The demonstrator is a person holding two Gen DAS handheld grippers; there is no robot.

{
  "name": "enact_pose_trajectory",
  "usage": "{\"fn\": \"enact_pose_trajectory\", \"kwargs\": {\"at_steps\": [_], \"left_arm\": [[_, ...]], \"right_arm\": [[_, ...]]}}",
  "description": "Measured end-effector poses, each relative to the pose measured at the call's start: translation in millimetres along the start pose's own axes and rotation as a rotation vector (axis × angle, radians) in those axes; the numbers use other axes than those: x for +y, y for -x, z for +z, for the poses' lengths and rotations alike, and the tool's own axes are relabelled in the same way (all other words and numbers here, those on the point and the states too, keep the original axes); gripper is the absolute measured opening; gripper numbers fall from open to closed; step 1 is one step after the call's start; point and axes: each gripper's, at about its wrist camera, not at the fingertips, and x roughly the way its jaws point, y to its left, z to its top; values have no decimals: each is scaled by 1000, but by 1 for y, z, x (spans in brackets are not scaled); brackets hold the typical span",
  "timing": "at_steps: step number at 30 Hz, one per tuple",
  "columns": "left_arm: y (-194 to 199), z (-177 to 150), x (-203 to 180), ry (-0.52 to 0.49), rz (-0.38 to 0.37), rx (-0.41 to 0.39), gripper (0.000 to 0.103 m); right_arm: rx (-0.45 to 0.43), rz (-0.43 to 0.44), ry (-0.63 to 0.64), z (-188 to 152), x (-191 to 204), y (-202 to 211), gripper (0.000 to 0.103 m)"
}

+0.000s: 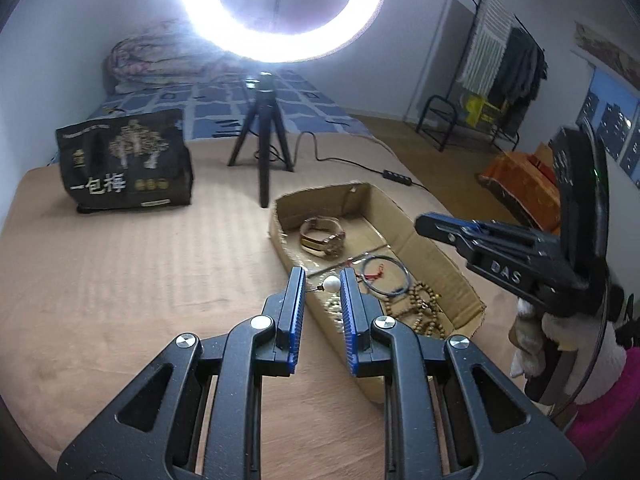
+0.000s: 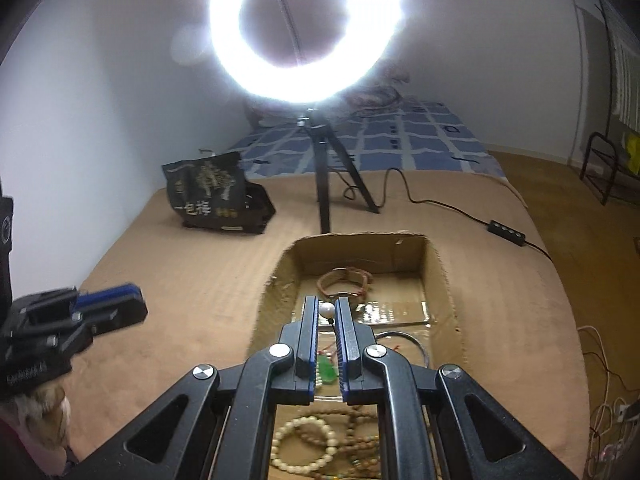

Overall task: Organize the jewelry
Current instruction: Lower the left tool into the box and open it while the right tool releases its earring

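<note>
An open cardboard box (image 1: pixel 436 236) lies on the tan bed cover and holds a watch (image 1: pixel 324 236), a thin bangle with red cord (image 1: pixel 386 276) and wooden bead strings (image 1: pixel 424 312). In the left wrist view my left gripper (image 1: pixel 322 280) has a gap between its jaws, with a white pearl earring (image 1: pixel 331 283) touching the right pad over the box's near-left edge. In the right wrist view my right gripper (image 2: pixel 327 307) is shut on a white pearl earring (image 2: pixel 327 311) above the box (image 2: pixel 438 276), over a green pendant (image 2: pixel 328 370), cream beads (image 2: pixel 304 446) and the watch (image 2: pixel 346 280).
A ring light on a black tripod (image 1: pixel 262 136) stands behind the box, its cable and switch (image 1: pixel 396 176) trailing right. A black printed bag (image 1: pixel 124 162) stands at the back left. A clothes rack (image 1: pixel 496 80) is far right.
</note>
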Motion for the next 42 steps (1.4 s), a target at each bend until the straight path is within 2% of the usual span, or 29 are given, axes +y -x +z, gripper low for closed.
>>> {"fn": "enact_pose_trajectory", "kwargs": {"at_steps": [8, 29, 33, 35, 39, 41, 42], "left_arm": [[-17, -4, -29, -51, -20, 11, 16], [-27, -6, -60, -109, -43, 13, 16], [-29, -7, -59, -111, -45, 21, 16], [-29, -7, -59, -110, -47, 21, 17], [-31, -8, -58, -115, -41, 30, 17], [-32, -9, -58, -118, -36, 33, 18], [-32, -9, -58, -119, -33, 34, 20]], "right_arm": [[23, -15, -17, 3, -12, -14, 6], [44, -26, -61, 2, -25, -24, 7], [45, -28, -71, 2, -27, -25, 17], [40, -34, -74, 2, -27, -24, 26], [32, -49, -78, 2, -27, -21, 34], [22, -62, -78, 2, -27, -19, 53], [17, -67, -78, 2, -27, -18, 57]]}}
